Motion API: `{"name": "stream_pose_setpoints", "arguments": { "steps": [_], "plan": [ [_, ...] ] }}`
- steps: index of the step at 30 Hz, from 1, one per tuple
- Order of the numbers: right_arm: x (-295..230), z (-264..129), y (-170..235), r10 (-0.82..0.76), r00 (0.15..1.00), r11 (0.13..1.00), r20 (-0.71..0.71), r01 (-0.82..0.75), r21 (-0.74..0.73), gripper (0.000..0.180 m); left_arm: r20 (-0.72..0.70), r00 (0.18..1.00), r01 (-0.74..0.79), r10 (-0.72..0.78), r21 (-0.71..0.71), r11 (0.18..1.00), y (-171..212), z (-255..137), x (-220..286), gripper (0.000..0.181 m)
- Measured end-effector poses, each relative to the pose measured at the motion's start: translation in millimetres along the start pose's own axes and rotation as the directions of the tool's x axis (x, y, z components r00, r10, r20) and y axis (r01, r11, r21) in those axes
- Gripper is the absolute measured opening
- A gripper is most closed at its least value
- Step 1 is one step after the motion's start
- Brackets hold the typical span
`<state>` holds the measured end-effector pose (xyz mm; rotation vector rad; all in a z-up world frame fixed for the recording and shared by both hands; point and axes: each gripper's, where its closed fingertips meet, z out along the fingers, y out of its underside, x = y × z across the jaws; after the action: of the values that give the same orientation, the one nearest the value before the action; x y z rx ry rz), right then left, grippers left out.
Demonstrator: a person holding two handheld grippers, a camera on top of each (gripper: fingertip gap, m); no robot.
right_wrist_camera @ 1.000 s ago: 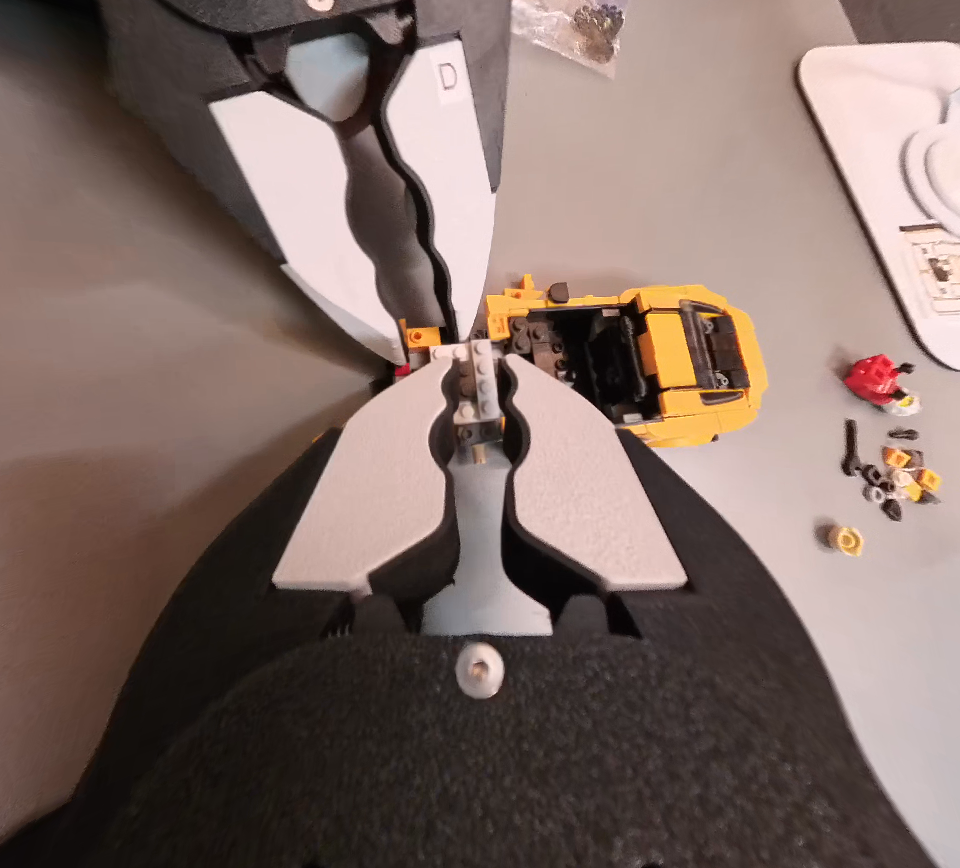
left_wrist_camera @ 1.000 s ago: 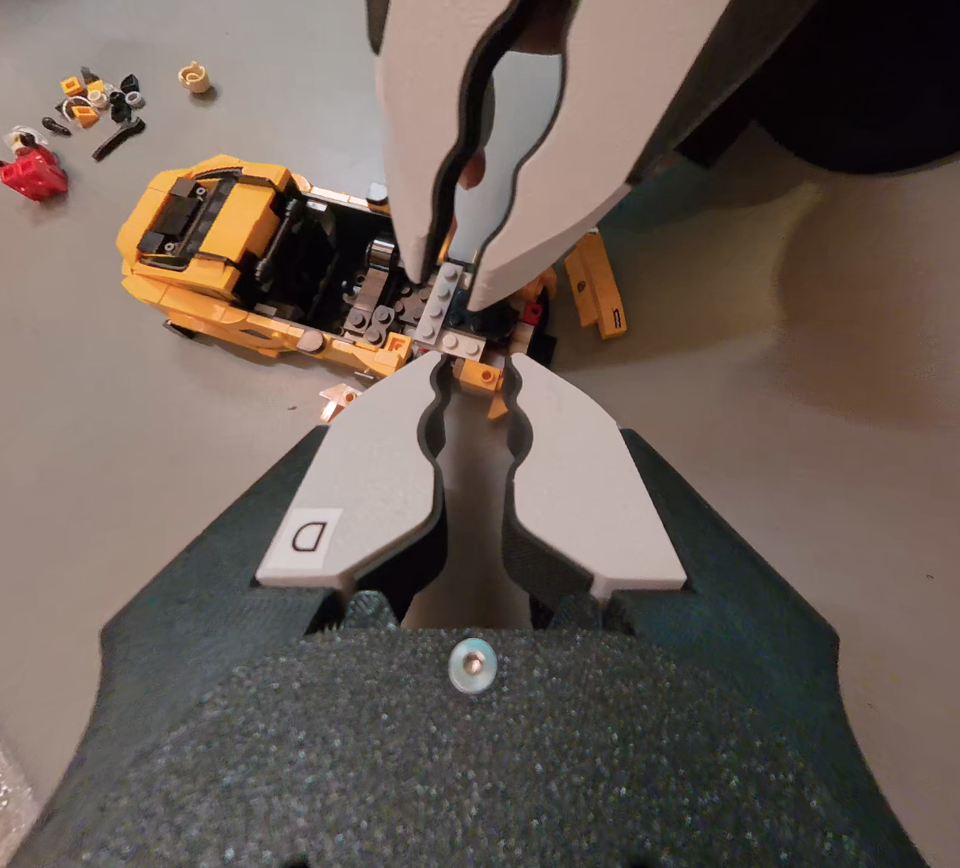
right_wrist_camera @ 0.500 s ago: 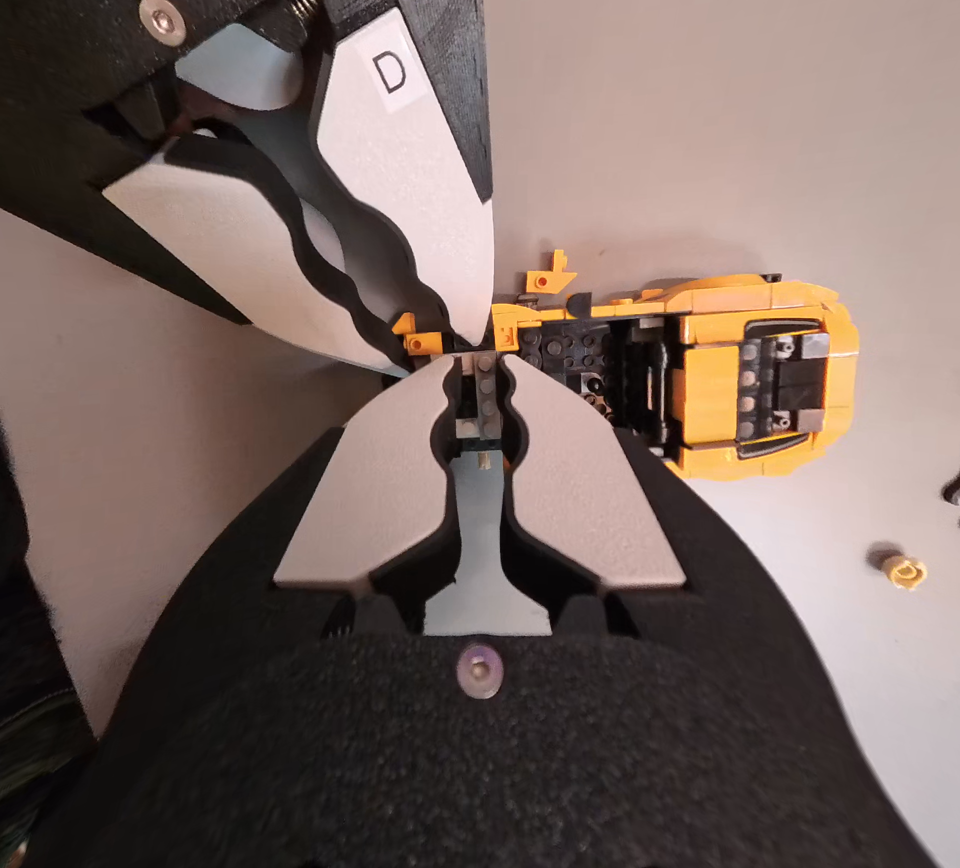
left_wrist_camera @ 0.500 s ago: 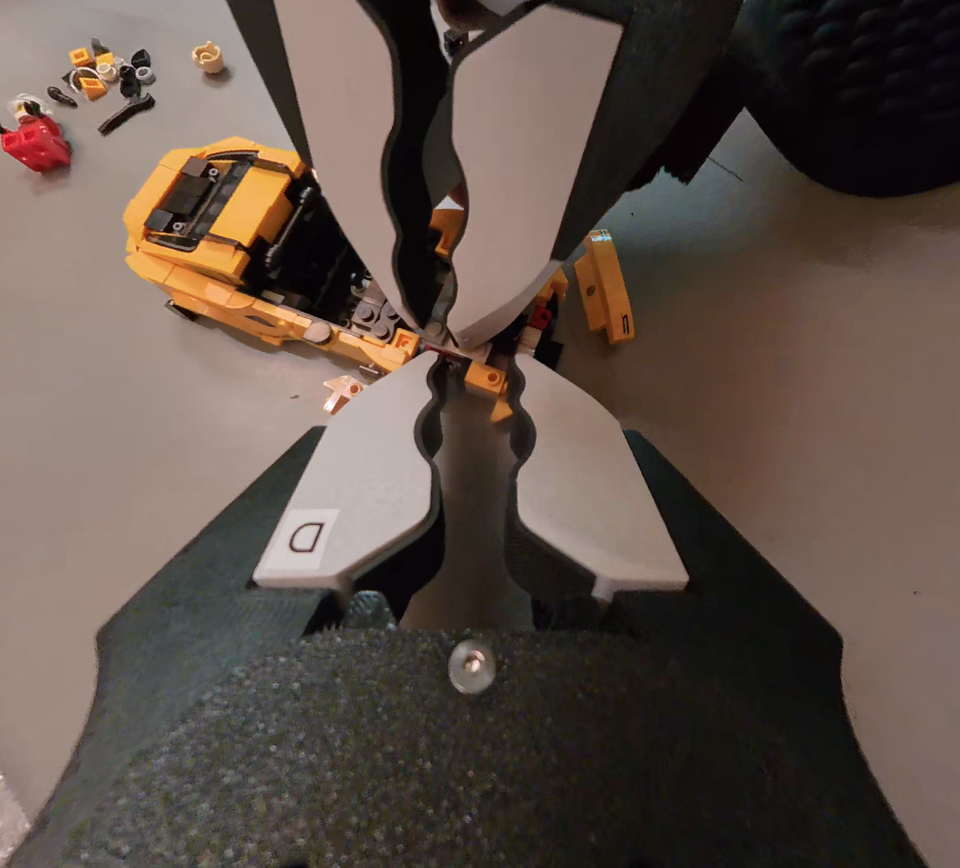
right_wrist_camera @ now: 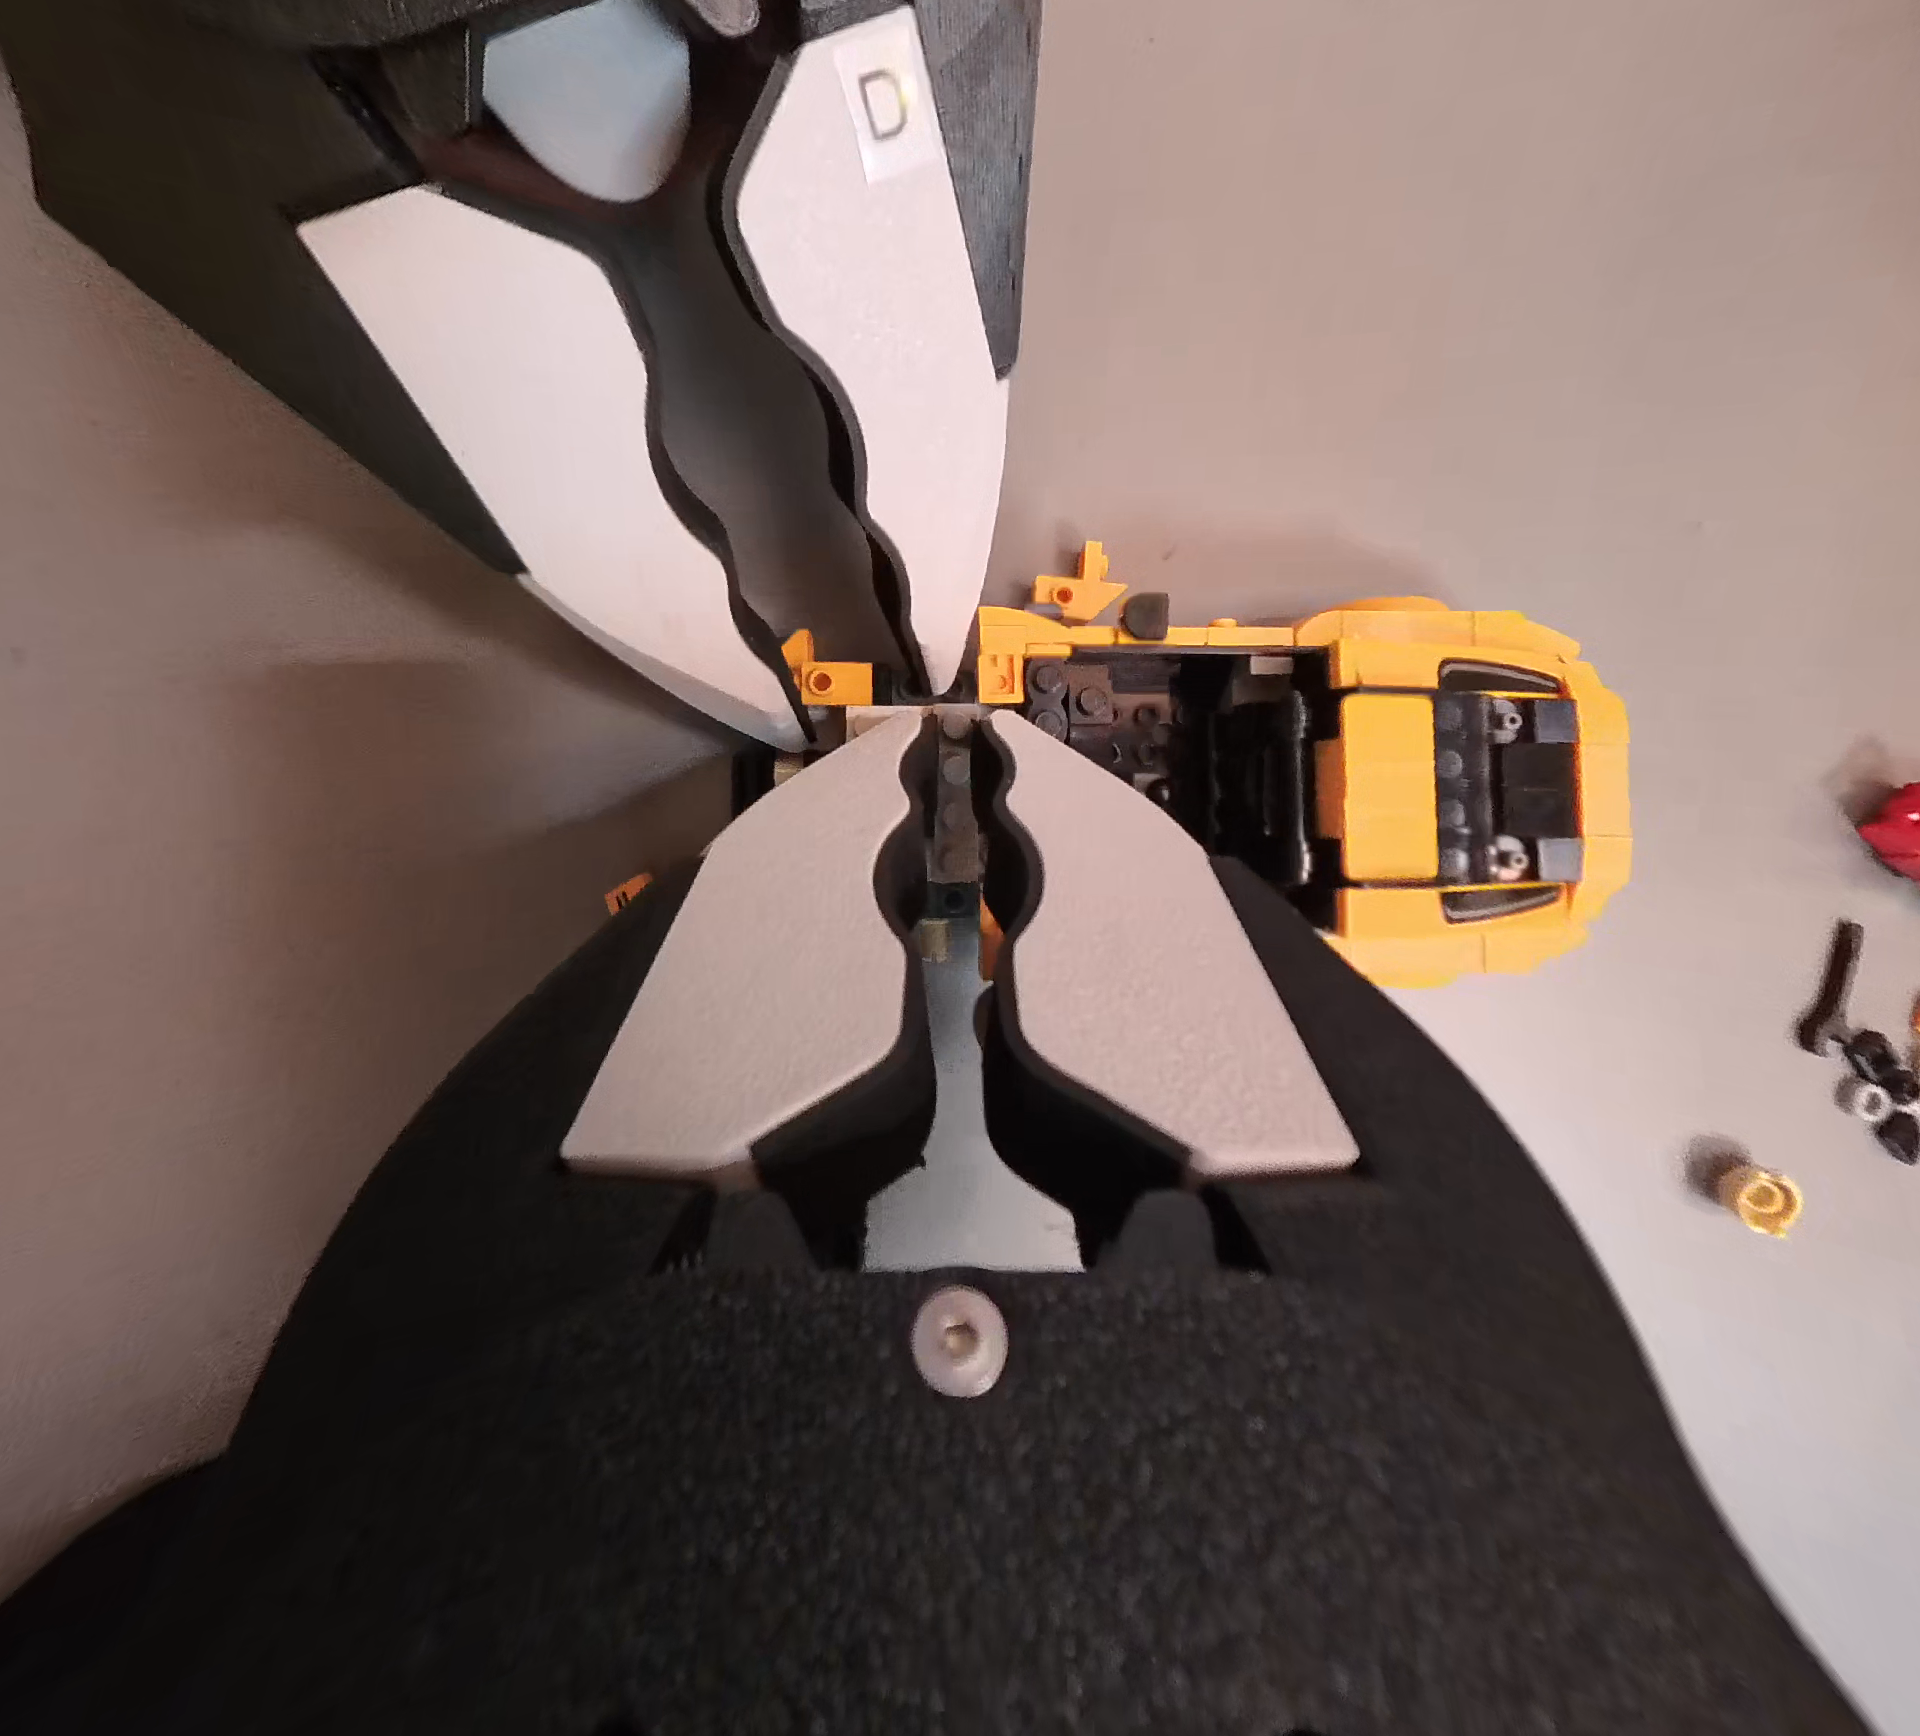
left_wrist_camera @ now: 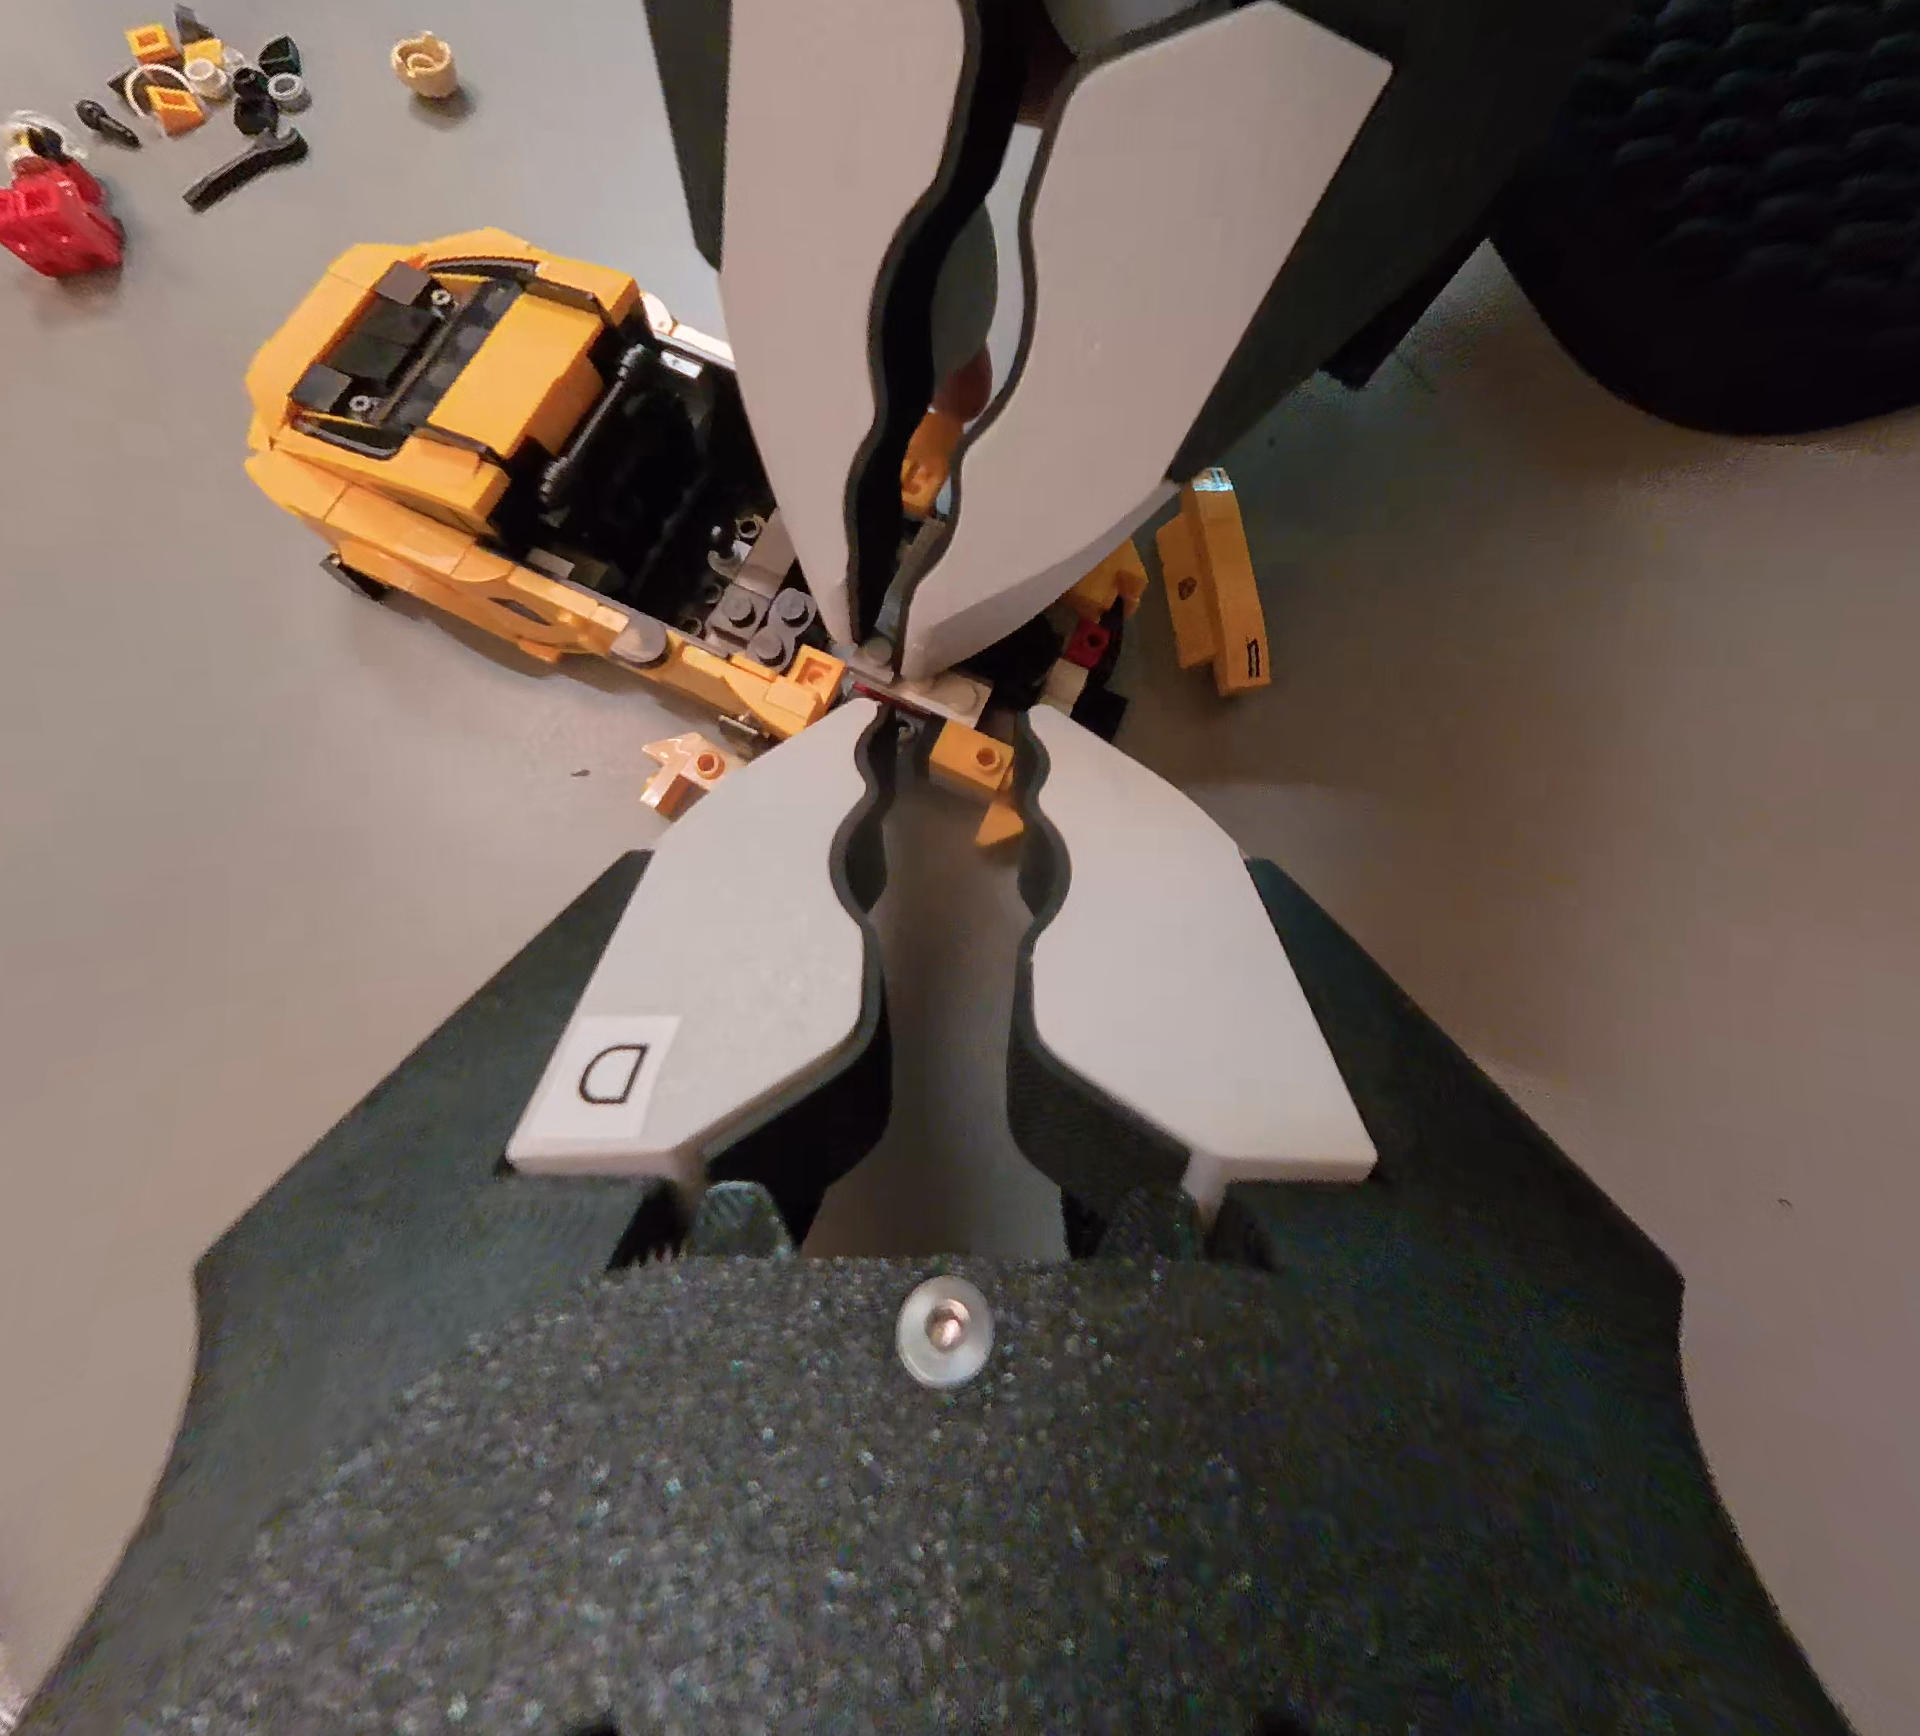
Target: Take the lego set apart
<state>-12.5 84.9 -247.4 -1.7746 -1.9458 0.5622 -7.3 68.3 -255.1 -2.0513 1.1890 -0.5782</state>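
Two claws (left_wrist_camera: 940, 730) (right_wrist_camera: 951, 730) (one yellow car (left_wrist_camera: 447, 419))

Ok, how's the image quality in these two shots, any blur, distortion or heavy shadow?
Left wrist view: sharp in the centre, the yellow lego car crisp, fisheye bending toward the edges, soft shadow under the right gripper. Right wrist view: softer overall, the loose pieces at the right edge smeared, a broad shadow on the table at the left.
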Motion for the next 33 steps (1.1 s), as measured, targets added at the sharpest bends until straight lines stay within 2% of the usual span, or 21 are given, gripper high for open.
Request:
{"name": "stream_pose_setpoints", "arguments": {
  "steps": [7,11,20,24,29,33],
  "plan": [
    [-1.0,-1.8,-1.0,0.107,0.993,0.979,0.057,-0.115,0.166,0.005,-0.011,1.000,0.004,-0.004,-0.003,1.000,0.5,-0.1,1.3,0.021],
    [1.5,-15.3,-9.0,0.173,0.979,0.937,0.110,-0.198,0.289,0.005,-0.011,1.000,0.005,-0.005,-0.004,1.000,0.9,-0.3,0.8,0.021],
    [4.2,-45.9,-10.9,0.163,0.985,0.935,0.061,-0.174,0.310,0.005,-0.012,1.000,-0.006,0.006,0.000,1.000,0.3,-0.6,1.3,0.021],
    [1.9,-58.6,23.2,0.172,0.985,0.965,0.003,-0.169,0.201,0.006,-0.031,0.999,-0.010,0.010,0.010,1.000,-1.3,-2.2,3.2,0.022],
    [4.0,-70.1,65.4,0.235,0.969,0.964,-0.080,-0.222,0.147,0.006,-0.033,0.999,-0.035,0.036,0.020,0.999,-4.6,-5.7,4.7,0.023],
    [-4.3,-72.6,68.8,0.248,0.965,0.954,-0.090,-0.227,0.198,0.006,-0.026,0.997,-0.072,0.073,0.046,0.996,-10.9,-10.0,6.8,0.022]
  ]
}}
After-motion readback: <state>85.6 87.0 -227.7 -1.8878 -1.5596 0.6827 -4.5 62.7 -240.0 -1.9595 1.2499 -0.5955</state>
